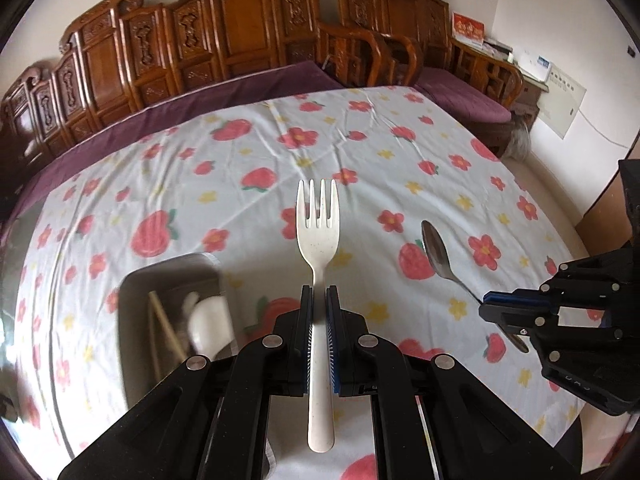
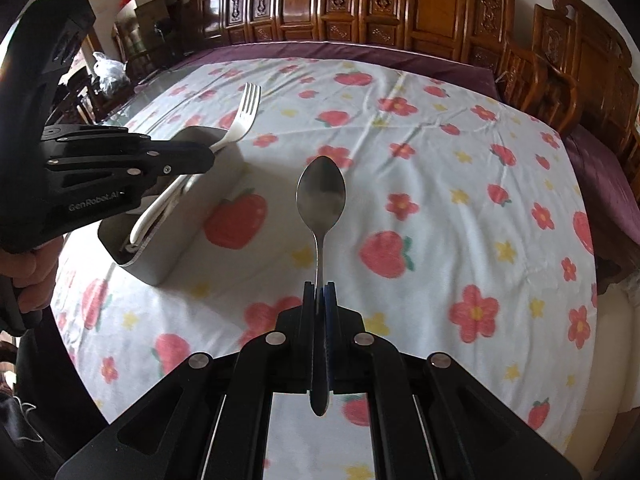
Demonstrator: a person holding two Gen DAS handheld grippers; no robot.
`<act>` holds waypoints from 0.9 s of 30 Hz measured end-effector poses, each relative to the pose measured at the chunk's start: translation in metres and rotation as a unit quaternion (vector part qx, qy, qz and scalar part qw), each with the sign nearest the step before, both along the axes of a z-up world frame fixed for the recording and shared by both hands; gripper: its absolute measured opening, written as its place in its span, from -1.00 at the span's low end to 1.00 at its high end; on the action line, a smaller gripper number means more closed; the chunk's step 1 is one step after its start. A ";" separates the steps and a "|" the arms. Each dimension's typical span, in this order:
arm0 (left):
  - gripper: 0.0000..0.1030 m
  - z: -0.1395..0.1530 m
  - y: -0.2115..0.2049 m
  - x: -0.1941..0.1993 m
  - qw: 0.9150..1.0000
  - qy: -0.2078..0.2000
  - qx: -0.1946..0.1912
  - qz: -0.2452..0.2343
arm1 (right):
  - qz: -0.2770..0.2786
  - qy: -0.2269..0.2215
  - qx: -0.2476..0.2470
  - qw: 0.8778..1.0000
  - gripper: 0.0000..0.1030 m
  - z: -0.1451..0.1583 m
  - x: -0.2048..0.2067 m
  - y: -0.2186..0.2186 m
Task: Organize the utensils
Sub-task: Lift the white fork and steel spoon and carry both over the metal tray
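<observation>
In my left wrist view the grey tray [image 1: 168,312] is smeared with blur, and I can't name what lies in it: pale stick-like shapes and something white. My left gripper [image 1: 319,300] covers the tray's near right corner and part of the fork's [image 1: 319,240] handle. Right of the fork, the spoon's [image 1: 438,252] handle disappears inside the right gripper [image 1: 490,304], whose body is cut by the frame edge. In the right wrist view the left gripper [image 2: 200,158] hides part of the tray's [image 2: 208,184] inside; white handles show there, kinds unclear. A hand [image 2: 28,276] sits half cut off at the left edge.
</observation>
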State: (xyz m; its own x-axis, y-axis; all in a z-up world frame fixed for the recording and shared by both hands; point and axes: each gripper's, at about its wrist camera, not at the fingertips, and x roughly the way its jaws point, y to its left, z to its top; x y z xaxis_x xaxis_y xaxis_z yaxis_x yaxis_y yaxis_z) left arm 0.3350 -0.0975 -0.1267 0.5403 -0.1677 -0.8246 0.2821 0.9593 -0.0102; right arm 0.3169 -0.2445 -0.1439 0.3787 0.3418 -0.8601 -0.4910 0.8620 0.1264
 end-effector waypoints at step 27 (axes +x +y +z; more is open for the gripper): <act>-0.88 0.018 0.141 -0.027 0.996 -0.017 -0.017 0.084 | 0.042 0.019 0.059 0.997 -0.89 0.011 -0.006 0.159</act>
State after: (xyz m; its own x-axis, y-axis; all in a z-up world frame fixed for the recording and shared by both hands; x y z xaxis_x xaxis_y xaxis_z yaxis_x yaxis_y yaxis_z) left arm 0.3077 0.0432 -0.1085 0.5914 -0.1001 -0.8001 0.1176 0.9924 -0.0372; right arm 0.3114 -0.0852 -0.1334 0.3128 0.4713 -0.8246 -0.5541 0.7957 0.2446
